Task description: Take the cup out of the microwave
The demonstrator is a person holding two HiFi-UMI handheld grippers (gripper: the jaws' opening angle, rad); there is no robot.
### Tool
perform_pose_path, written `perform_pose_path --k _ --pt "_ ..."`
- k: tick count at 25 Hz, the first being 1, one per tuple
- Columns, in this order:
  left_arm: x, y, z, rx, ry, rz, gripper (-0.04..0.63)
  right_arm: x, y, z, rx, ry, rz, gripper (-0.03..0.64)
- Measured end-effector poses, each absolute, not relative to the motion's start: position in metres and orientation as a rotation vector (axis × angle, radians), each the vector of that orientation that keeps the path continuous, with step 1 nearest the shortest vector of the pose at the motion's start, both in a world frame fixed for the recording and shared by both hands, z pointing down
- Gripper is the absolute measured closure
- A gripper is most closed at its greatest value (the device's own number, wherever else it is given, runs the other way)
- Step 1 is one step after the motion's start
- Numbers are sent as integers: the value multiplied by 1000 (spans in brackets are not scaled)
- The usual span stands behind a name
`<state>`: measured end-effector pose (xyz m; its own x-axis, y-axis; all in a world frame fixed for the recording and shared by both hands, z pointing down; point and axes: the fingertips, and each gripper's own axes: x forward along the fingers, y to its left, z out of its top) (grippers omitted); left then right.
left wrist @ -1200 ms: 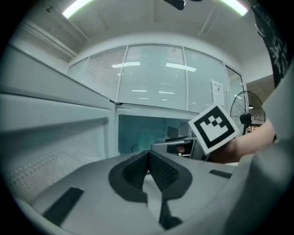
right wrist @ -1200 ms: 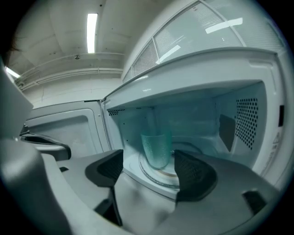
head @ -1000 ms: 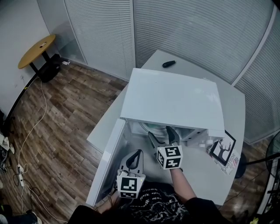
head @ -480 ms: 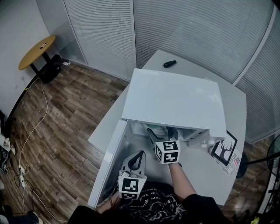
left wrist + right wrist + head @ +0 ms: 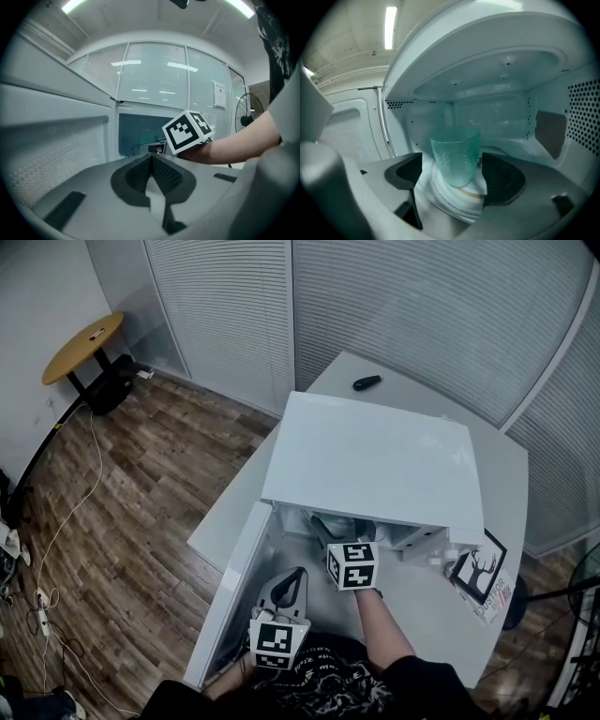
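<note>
A teal pebbled glass cup (image 5: 456, 157) stands upright on a white plate (image 5: 454, 204) inside the white microwave (image 5: 375, 460). The microwave's door (image 5: 234, 582) hangs open to the left. My right gripper (image 5: 452, 176) reaches into the cavity. Its jaws have just been opening and now stand wide, one on each side of the cup, with neither pad touching it. In the head view its marker cube (image 5: 353, 565) sits at the cavity mouth. My left gripper (image 5: 151, 157) is shut on nothing and is held low beside the open door (image 5: 56, 154).
A black remote-like object (image 5: 366, 382) lies on the white table (image 5: 497, 465) behind the microwave. A card with a deer print (image 5: 478, 573) lies at its right. A round yellow table (image 5: 82, 345) and floor cables are far left.
My right gripper has moved forward into the microwave cavity, so its jaws now slip under the top edge. The left gripper has stayed where it was.
</note>
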<state>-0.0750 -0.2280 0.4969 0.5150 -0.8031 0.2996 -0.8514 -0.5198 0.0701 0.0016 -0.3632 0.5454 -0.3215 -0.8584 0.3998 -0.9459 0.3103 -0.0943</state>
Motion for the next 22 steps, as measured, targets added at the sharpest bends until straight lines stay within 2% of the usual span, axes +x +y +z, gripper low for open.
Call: perform_pose_path --k 22 --pt "-76 -231 501 2562 -1396 383 589 -3 -397 550 1622 -2326 441 238"
